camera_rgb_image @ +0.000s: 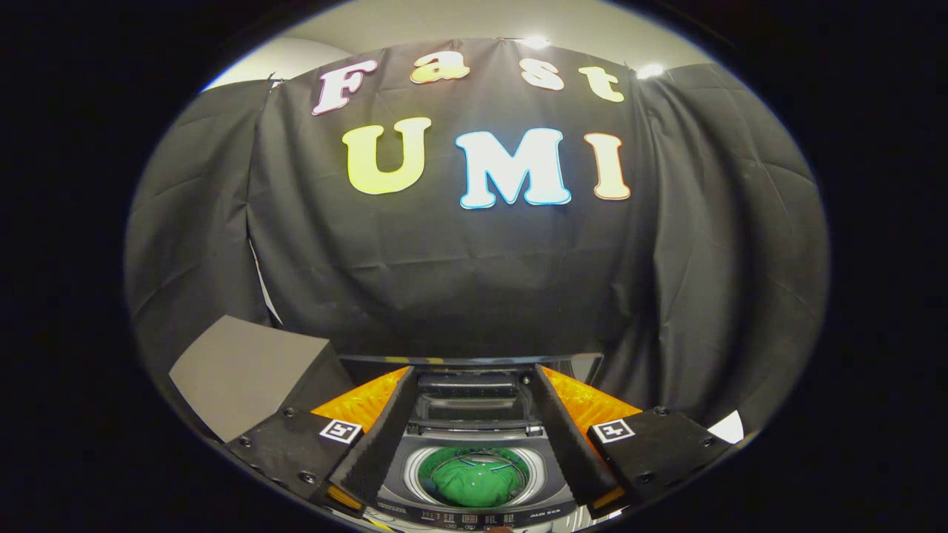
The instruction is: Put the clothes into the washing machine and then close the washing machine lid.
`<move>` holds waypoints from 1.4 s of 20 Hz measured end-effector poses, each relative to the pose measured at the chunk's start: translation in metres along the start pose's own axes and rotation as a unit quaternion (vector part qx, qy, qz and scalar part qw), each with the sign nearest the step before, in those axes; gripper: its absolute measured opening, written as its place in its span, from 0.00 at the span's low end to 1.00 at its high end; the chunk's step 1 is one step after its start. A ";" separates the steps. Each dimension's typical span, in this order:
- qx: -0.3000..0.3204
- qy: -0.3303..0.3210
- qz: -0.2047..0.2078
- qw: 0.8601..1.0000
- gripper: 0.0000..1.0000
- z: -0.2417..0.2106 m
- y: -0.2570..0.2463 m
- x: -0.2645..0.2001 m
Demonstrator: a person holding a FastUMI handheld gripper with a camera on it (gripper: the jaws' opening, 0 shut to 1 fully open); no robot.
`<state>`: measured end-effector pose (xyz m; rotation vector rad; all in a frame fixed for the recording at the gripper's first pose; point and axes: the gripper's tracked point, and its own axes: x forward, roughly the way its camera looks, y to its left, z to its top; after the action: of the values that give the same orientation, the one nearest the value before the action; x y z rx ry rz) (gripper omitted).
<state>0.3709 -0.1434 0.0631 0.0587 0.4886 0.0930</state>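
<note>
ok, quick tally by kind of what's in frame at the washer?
Washing machine: 1, lid raised
Green garment: 1, inside the drum
Grey box: 1, beside the washer
Gripper: 1, fingers apart above the drum, holding nothing
Total: 4

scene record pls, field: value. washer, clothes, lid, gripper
washer: top-loading washing machine, seen between the fingers and below them
drum: open at the top, metal rim visible
clothes: green garment lying inside the drum
lid: lid raised, standing at the back of the opening, not yet closed
gripper: gripper open, holding nothing, fingers spread to either side of the drum opening
backdrop: black cloth wall behind the washer
task state: clothes in, lid closing left
</note>
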 end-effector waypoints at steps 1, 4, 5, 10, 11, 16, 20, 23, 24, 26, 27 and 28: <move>0.001 0.001 0.002 1.000 0.97 0.003 0.001 0.006; 0.000 0.006 0.013 1.000 0.97 0.008 0.006 0.027; 0.001 0.009 0.016 1.000 0.97 0.008 0.009 0.036; 0.011 0.019 0.028 0.999 0.97 0.010 0.017 0.079; 0.014 0.023 0.030 0.999 0.97 0.010 0.019 0.089; 0.017 0.046 0.030 0.998 0.97 0.001 0.019 0.132; 0.013 0.063 0.026 0.998 0.97 -0.009 0.025 0.163; 0.016 0.075 0.023 0.997 0.97 -0.019 0.028 0.182; 0.018 0.081 0.023 0.996 0.97 -0.022 0.030 0.187; 0.022 0.090 0.020 0.995 0.97 -0.030 0.031 0.194; 0.025 0.096 0.020 0.995 0.97 -0.035 0.034 0.197; 0.026 0.101 0.018 0.994 0.97 -0.039 0.034 0.200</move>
<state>0.5254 -0.0875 -0.0621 0.1097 0.6932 0.1216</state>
